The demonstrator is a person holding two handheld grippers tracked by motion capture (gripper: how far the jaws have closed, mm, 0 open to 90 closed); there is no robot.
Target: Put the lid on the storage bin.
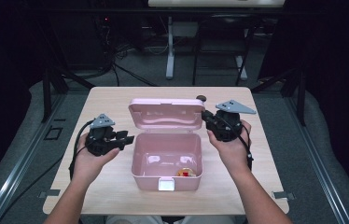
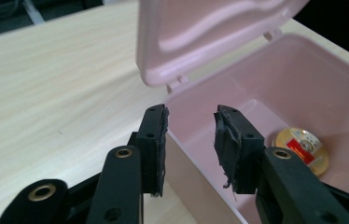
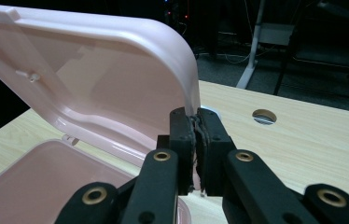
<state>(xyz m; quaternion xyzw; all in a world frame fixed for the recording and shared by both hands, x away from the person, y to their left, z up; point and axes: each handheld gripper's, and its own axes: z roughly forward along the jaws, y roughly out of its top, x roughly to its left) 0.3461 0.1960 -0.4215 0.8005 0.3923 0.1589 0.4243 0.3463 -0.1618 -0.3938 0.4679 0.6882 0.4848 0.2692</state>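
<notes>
A pink box [image 1: 167, 158] is sitting open in the middle of the pale wooden tabletop [image 1: 112, 100], its front latch facing the person. Its lid [image 1: 165, 113] is standing raised behind the body, inner side showing. Inside, on the floor of the box toward the front right, a small round gold item with a red mark [image 1: 186, 173] is lying flat (the left gripper view shows it as a gold disc [image 2: 302, 150]).

The right gripper [image 1: 206, 116] is pinching the right edge of the lid: in the right gripper view its jaws are pressing together on the lid's rim [image 3: 191, 100], with almost no gap between the pads, and the lid is leaning back above the box.

The left gripper [image 1: 129, 138] is hovering just beside the left wall of the box, held in the person's left hand [image 1: 88, 158]. Its jaws are standing partly apart with nothing between them; in the left gripper view they are framing the box's left rim [image 2: 182, 140] without touching it, one jaw over the tabletop side and the other over the box's interior.

A round hole [image 3: 264, 116] is showing in the tabletop beyond the right gripper.
</notes>
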